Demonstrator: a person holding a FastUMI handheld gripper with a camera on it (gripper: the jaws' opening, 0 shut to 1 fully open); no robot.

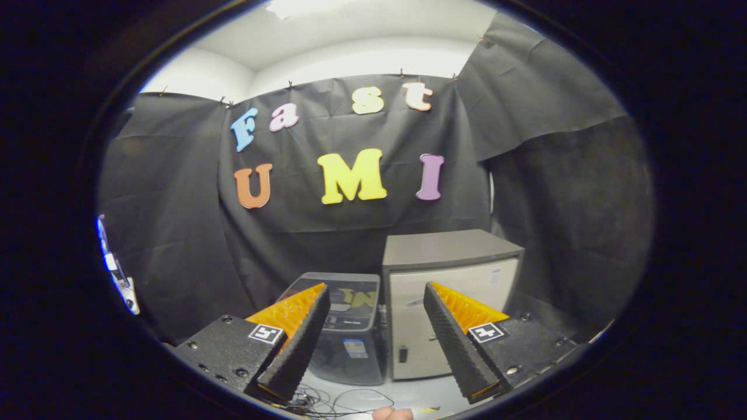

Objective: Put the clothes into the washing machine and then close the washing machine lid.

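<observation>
The gripper (376, 297) is held level with its two fingers spread wide apart and nothing between them. Beyond the fingers, against the black cloth wall (175, 233), stands a small dark top-loading washing machine (350, 332) with its translucent lid (345, 293) down flat on top; the left finger overlaps its front corner in the view. Just beside it on the right, touching or nearly so, stands a taller pale cabinet (432, 291) with a grey top and a light front door. On the pale floor (408, 396) below the fingers lie thin dark cables (332, 402), and a fingertip of a person's hand (392, 413) shows at the bottom between the gripper's fingers.
</observation>
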